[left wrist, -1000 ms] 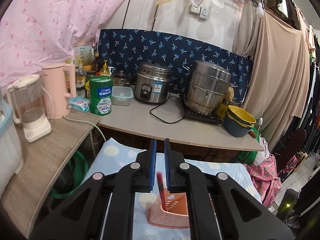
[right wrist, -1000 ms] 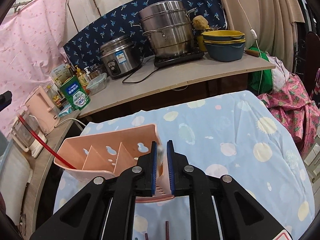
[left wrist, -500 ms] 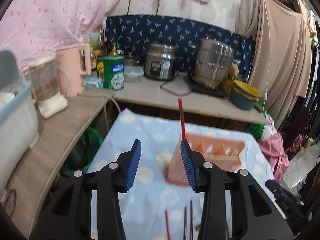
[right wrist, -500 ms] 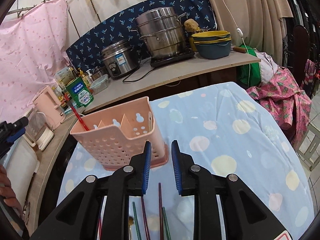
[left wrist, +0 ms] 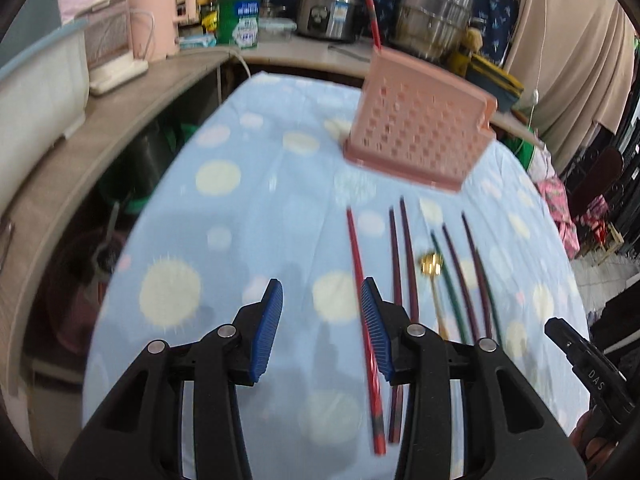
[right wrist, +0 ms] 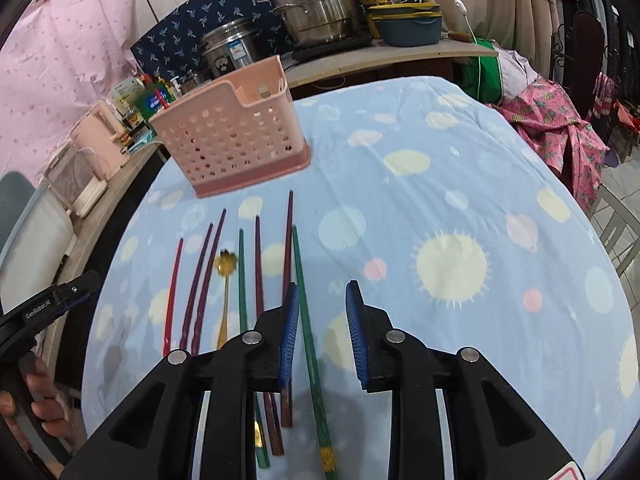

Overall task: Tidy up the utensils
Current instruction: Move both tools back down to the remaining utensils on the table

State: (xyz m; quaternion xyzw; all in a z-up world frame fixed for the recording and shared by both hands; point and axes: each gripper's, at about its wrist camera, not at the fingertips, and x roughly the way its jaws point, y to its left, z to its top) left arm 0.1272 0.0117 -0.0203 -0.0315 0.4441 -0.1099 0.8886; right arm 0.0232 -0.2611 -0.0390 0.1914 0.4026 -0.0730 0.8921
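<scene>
My left hand-held gripper [left wrist: 322, 312] hangs apart and empty beside the red chopstick [left wrist: 362, 280]; my right hand-held gripper [right wrist: 322, 312] is opening, empty, near the pink basket [right wrist: 232, 136].

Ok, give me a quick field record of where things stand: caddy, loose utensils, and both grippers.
caddy: pink perforated caddy upright on the blue spotted cloth, one red chopstick standing in it
loose utensils: a row of chopsticks flat on the cloth in front of the caddy, red chopstick leftmost, gold spoon among them
left gripper: open, empty, over the red chopstick end of the row
right gripper: jaws opening, nothing gripped, green chopstick lying below them
</scene>
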